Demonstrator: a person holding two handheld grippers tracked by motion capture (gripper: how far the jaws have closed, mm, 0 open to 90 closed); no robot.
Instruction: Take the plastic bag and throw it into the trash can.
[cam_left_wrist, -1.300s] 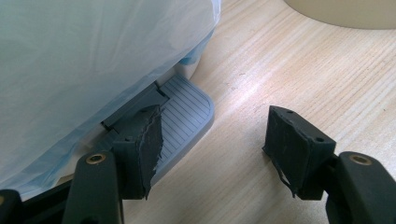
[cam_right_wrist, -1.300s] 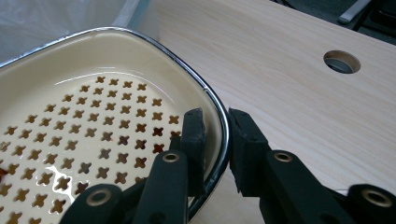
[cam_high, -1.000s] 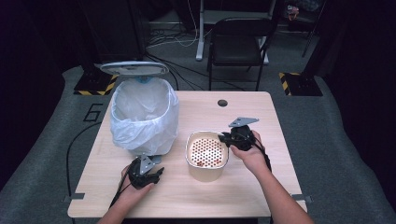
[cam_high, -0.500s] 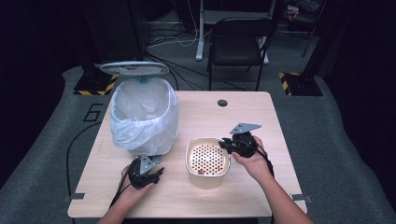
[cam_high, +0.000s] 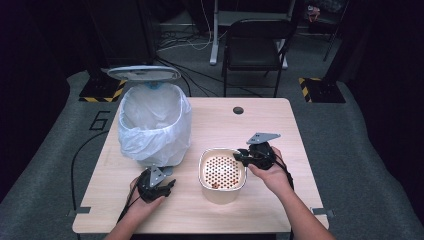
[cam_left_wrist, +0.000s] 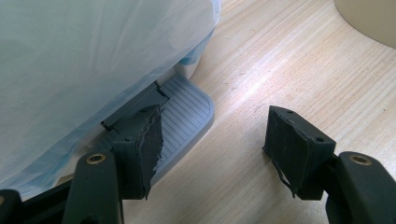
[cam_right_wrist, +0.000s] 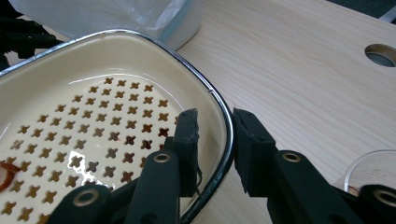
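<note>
Cream enamel basket: dark metal rim, floor punched with rows of small cross-shaped holes, orange-red scrap at one edge. White pedal bin: translucent pale-blue plastic liner, grey ribbed foot pedal, grey lid. Light wood-grain table. Both grippers black, right gripper included.

Looking like a recording lab; dark curtained surround, grey carpet, hazard-taped stand feet, trailing floor cables.
</note>
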